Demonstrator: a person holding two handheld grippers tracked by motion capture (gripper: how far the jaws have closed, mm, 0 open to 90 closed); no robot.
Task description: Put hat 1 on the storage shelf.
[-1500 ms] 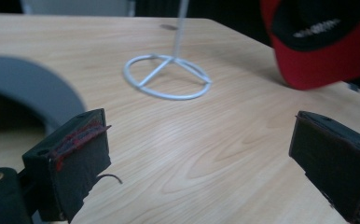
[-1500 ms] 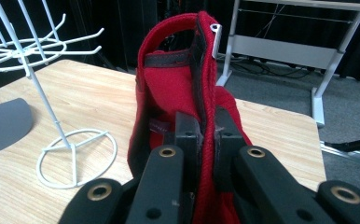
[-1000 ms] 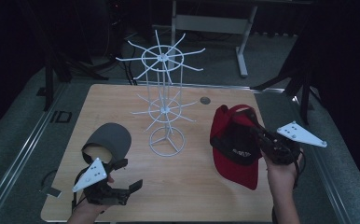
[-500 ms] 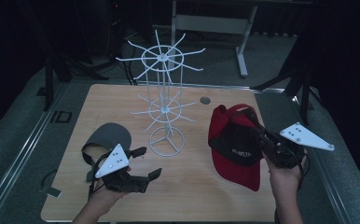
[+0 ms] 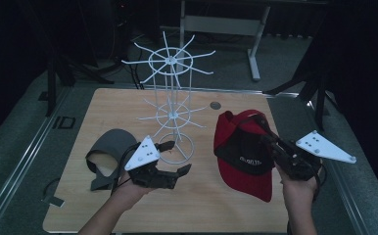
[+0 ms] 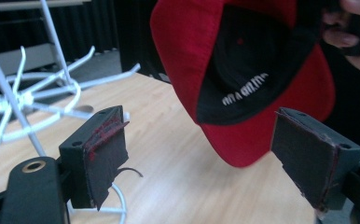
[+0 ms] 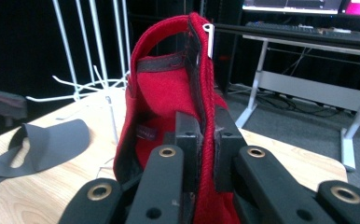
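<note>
A red cap [image 5: 243, 156] hangs tilted above the right of the wooden table [image 5: 211, 205], its black inside facing left. My right gripper [image 5: 270, 139] is shut on its rim; in the right gripper view the pads [image 7: 190, 140] pinch the red fabric [image 7: 169, 93]. My left gripper [image 5: 177, 157] hovers near the base of the white wire rack [image 5: 172, 112], open, with nothing between its jaws, which have just been closing a little. In the left gripper view its jaws [image 6: 201, 154] point at the red cap [image 6: 243, 70]. A grey cap [image 5: 111, 152] lies behind the left hand.
The white wire rack [image 6: 19, 102] stands mid-table with thin arms spreading at two levels. A small round hole [image 5: 215, 105] sits near the table's far edge. A grey desk frame [image 5: 255, 49] stands beyond the table. The grey cap [image 7: 52, 140] lies flat.
The left gripper has moved right and upward, away from the grey cap and toward the rack base and the red cap. The right gripper has lifted the red cap slightly.
</note>
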